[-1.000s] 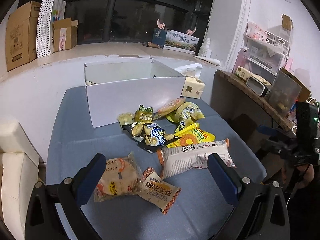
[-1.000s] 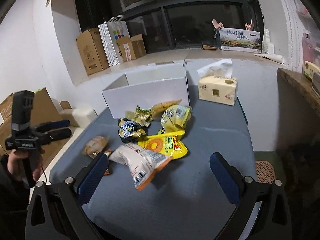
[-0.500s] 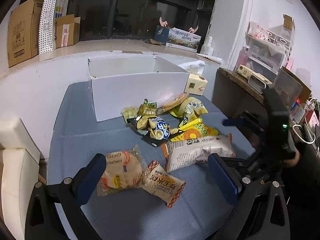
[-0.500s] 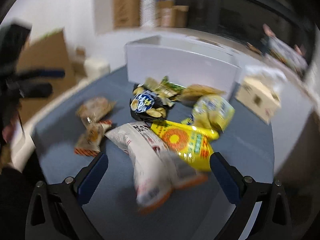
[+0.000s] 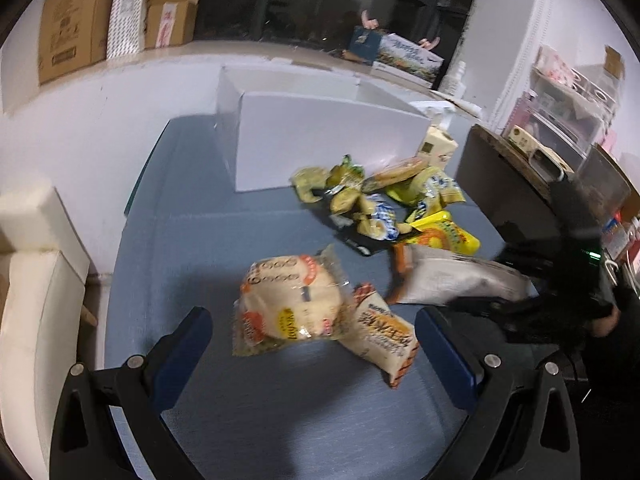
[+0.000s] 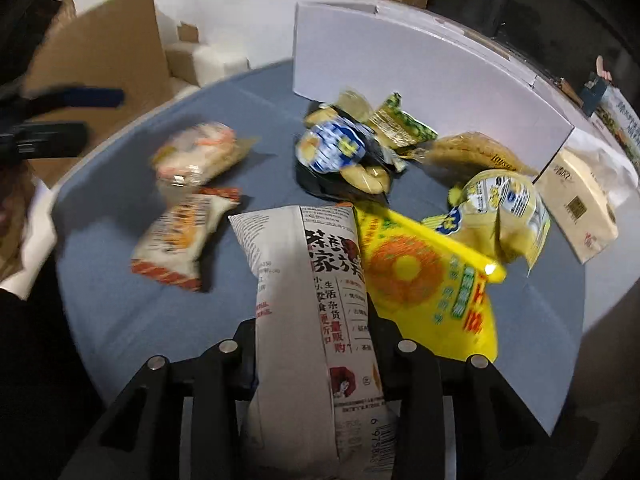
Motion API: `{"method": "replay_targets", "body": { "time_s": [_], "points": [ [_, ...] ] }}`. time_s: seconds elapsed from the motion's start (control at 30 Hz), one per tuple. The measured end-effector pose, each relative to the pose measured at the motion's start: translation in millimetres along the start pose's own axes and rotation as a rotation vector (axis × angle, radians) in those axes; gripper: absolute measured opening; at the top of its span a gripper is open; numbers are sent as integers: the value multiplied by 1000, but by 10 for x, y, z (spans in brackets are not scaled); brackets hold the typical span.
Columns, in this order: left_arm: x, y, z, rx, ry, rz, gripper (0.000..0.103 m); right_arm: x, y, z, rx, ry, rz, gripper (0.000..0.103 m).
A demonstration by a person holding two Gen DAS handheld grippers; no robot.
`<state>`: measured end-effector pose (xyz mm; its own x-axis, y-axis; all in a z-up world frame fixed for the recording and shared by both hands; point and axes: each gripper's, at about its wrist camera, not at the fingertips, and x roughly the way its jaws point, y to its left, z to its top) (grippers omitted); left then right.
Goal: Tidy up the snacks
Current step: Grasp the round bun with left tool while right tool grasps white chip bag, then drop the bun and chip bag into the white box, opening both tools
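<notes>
My right gripper (image 6: 312,344) is closing on the white snack bag (image 6: 308,280) at lower centre, its long axis running away from me toward the white box (image 6: 420,80) at upper centre. My left gripper (image 5: 312,344) stands wide, empty.

Right tool (image 6: 314,354) closing on the white snack bag (image 6: 308,300) — yellow packet (image 6: 424,280) beside it.

Left wrist view looks steeply down the blue table (image 5: 192,240) toward the white box (image 5: 328,140) — fairly near. Right wrist view sits closer, facing down on the same snack pile (image 6: 360,152) from the opposite side.
</notes>
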<state>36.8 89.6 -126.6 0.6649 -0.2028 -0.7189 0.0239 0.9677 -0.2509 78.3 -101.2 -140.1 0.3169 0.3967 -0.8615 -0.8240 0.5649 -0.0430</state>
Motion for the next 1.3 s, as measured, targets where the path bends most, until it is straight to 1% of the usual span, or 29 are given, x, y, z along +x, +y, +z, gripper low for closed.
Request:
{"method": "replay_targets", "body": {
  "time_s": [0.07,0.13,0.23,0.33,0.43,0.53,0.63,0.7,0.73,0.77,0.8,0.87,0.9,1.03,1.1,1.17,1.23,1.3],
  "points": [
    [78,50,0,-23,13,8,103,-117,14,-71,33,-14,-3,41],
    [211,92,31,-58,47,16,103,-241,20,-151,73,-40,-6,41],
    [409,107,84,-81,83,30,103,-422,-23,-284,158,-76,-8,41],
    [615,57,143,-75,115,24,103,-571,-33,-403,220,-116,-29,41],
    [758,40,196,-70,137,65,103,-642,-22,-494,272,-148,-21,41],
    [888,60,204,-90,167,81,103,-746,-7,-570,289,-168,-10,41],
    [947,-11,194,-48,173,112,103,-751,7,-587,301,-180,1,41],
    [952,-43,172,-25,157,127,101,-735,1,-587,309,-178,1,41],
    [939,-58,161,-8,143,153,91,-720,-8,-580,313,-178,3,41],
    [925,-70,152,2,139,177,84,-720,-11,-579,315,-180,4,41],
    [922,-60,159,3,143,177,83,-727,-6,-583,315,-181,5,41],
    [891,-20,182,-16,139,128,82,-729,-2,-578,317,-185,4,41],
    [854,0,193,-27,127,116,81,-728,-5,-575,320,-187,5,41],
    [595,-5,311,-36,38,83,80,-778,-71,-519,350,-221,15,41],
    [402,-92,474,-13,-32,71,81,-836,-127,-423,358,-250,10,41],
    [276,-156,693,12,-77,57,81,-928,-213,-257,361,-288,-5,41],
    [195,-177,894,22,-104,36,81,-1031,-333,-41,376,-338,-10,41],
    [145,-222,1177,41,-151,43,81,-1104,-523,259,405,-380,-12,41]
  ]
}}
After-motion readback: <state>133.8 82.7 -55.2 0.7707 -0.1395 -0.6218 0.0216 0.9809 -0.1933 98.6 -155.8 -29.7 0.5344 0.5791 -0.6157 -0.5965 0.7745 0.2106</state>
